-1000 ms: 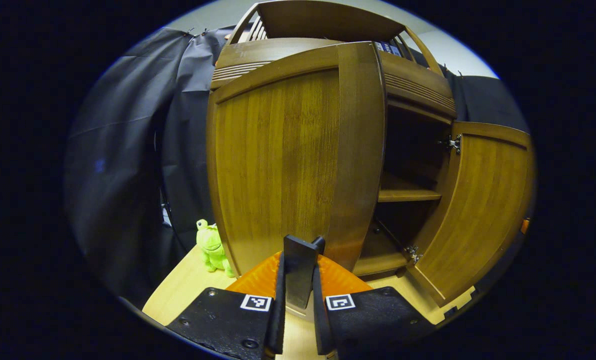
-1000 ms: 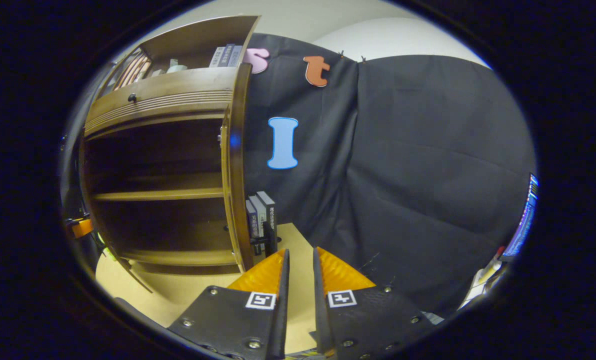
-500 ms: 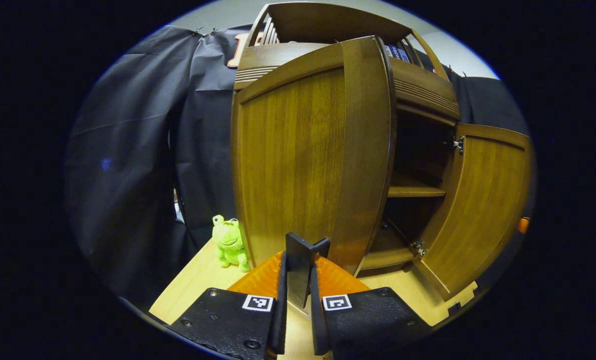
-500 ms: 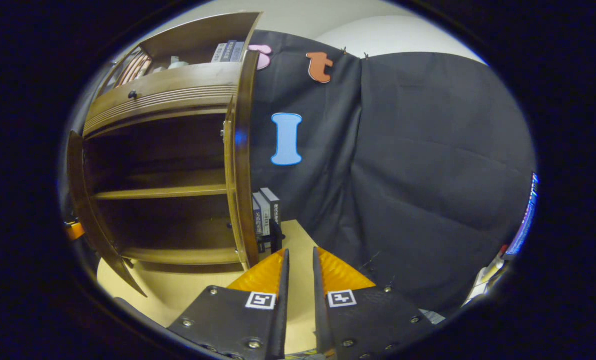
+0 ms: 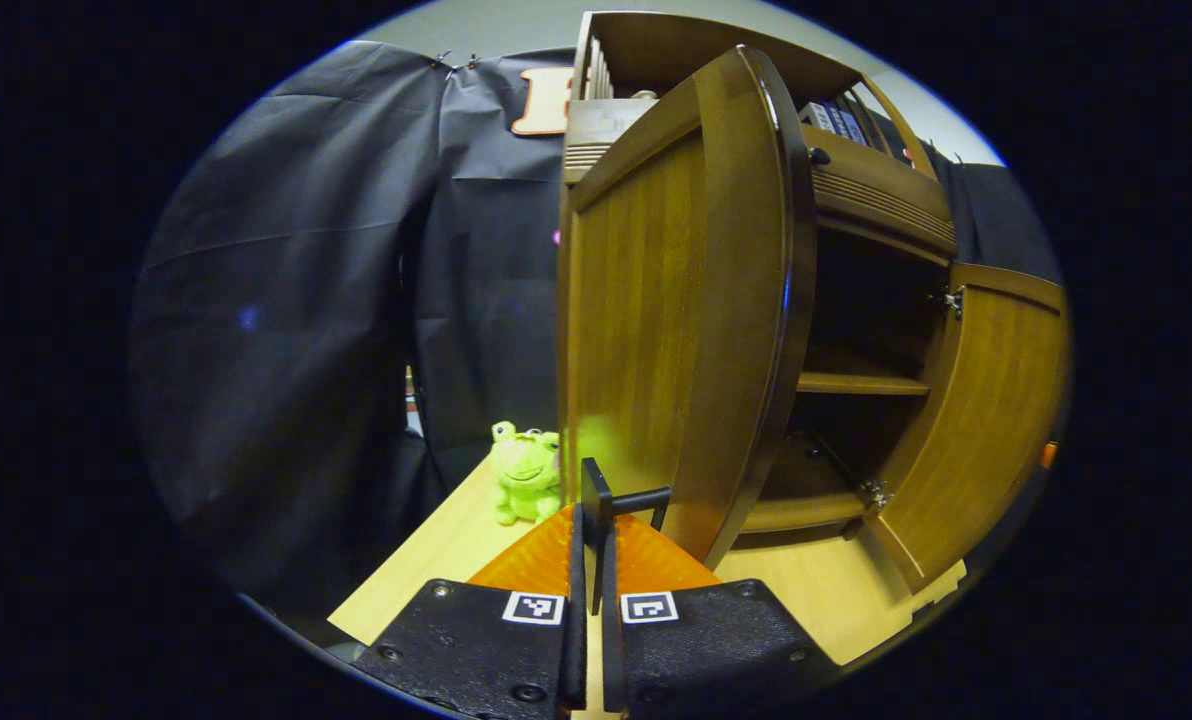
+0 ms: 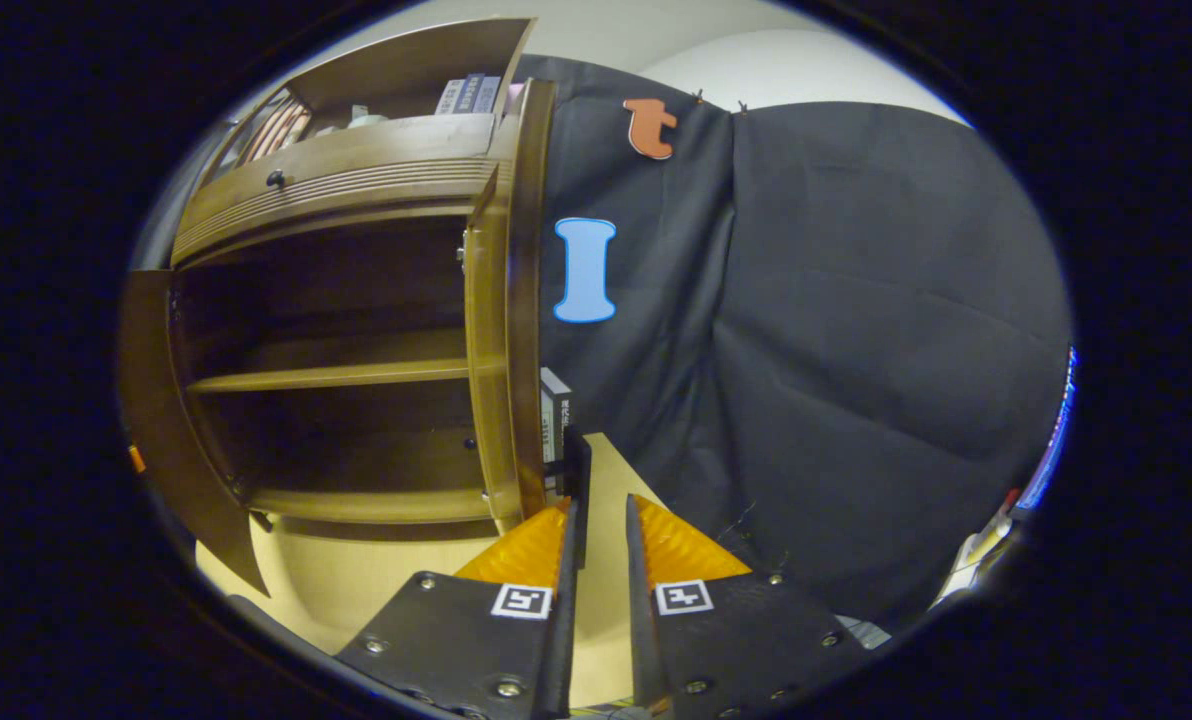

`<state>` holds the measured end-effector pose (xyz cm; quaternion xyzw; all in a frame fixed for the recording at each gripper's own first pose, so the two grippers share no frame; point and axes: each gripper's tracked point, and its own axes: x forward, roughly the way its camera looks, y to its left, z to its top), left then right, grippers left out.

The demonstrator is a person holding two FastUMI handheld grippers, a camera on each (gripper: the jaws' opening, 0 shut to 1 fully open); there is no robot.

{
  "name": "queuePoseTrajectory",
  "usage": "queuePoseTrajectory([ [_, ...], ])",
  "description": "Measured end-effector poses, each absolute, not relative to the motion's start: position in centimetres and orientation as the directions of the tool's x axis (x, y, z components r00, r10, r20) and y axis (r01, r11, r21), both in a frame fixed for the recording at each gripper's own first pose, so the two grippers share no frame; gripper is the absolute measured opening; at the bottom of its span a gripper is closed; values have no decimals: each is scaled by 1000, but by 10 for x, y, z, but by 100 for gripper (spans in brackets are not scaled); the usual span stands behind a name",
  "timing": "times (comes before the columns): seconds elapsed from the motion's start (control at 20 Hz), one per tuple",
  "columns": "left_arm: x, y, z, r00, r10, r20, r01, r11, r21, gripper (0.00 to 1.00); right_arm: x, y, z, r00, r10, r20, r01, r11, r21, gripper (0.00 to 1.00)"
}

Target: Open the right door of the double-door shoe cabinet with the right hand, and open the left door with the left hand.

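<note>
The brown wooden shoe cabinet (image 5: 856, 190) stands with both doors swung out. Its left door (image 5: 656, 300) rises right in front of my left gripper (image 5: 593, 520), which is shut on that door's black handle (image 5: 592, 495). The right door (image 5: 986, 420) hangs wide at the far right. In the right gripper view the right door (image 6: 506, 300) is seen edge-on, and its black handle (image 6: 578, 465) sits just above my left fingertip. My right gripper (image 6: 601, 505) holds a narrow gap with nothing pressed between its fingers. The left door (image 6: 171, 430) shows at the left there.
Inside the cabinet is a bare shelf (image 6: 336, 377), with a drawer (image 6: 336, 175) above it. A green plush frog (image 5: 524, 470) sits on the light wooden table (image 5: 436, 570) left of the cabinet. Books (image 6: 556, 410) stand behind the right door. Black cloth hangs all around.
The left door has swung further out with my left gripper on its handle, whose plate now shows edge-on. The right door's edge and handle have drifted closer to my right gripper's fingers.
</note>
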<state>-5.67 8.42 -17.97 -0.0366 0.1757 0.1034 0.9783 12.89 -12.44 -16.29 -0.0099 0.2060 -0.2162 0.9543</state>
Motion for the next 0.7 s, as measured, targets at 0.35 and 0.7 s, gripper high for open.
queuePoseTrajectory([
  [0.35, -65, 115, -178, 920, 198, -339, -220, 975, -29, 1, 126, -120, -165, 820, -411, -399, 401, 909, -112, 24],
  [0.7, -70, 142, -180, 933, 118, -341, -153, 985, -76, 1, 121, -116, -163, 824, -408, -394, 397, 911, -113, 24],
])
